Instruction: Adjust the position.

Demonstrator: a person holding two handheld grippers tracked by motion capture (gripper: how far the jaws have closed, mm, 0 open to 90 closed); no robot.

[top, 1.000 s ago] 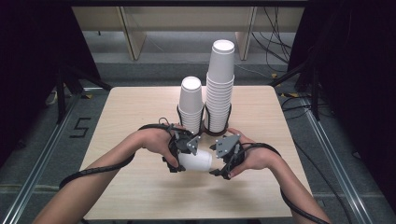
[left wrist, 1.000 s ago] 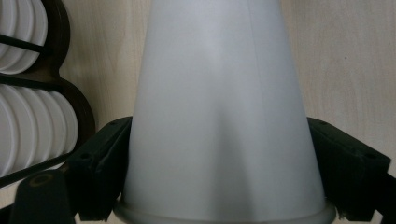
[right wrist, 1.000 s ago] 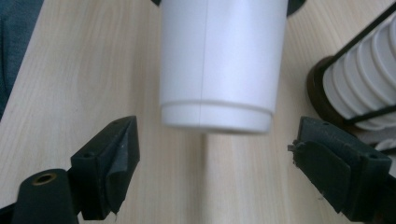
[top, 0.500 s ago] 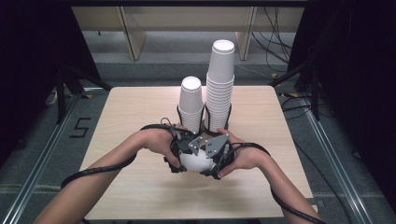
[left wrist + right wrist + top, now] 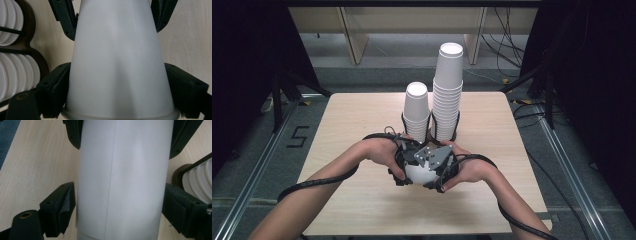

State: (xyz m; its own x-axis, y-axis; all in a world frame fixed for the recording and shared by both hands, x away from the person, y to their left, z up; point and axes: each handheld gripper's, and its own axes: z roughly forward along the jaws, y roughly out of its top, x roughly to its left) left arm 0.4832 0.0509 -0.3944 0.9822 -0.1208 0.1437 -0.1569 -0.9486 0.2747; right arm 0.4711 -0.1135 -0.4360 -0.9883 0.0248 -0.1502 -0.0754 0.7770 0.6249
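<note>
Near the worktop's (image 5: 337, 150) middle, just in front of the two stacks (image 5: 447, 95), my left fingers (image 5: 53, 92) are clamped on the cup (image 5: 419, 172). My right fingers (image 5: 58, 207) have just been closing around it and I can't tell if they press yet, so I should squeeze gently and evenly to avoid crushing it.

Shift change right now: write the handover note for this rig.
Left gripper: shut on the cup, near its rim.
Right gripper: jaws have just been closing on the same cup, pads at its sides.
Cup: held over the table, in front of the short stack and the tall stack.
Done: one cup gripped from both sides.
Left: probably seat it on a stack; I cannot tell which one.
</note>
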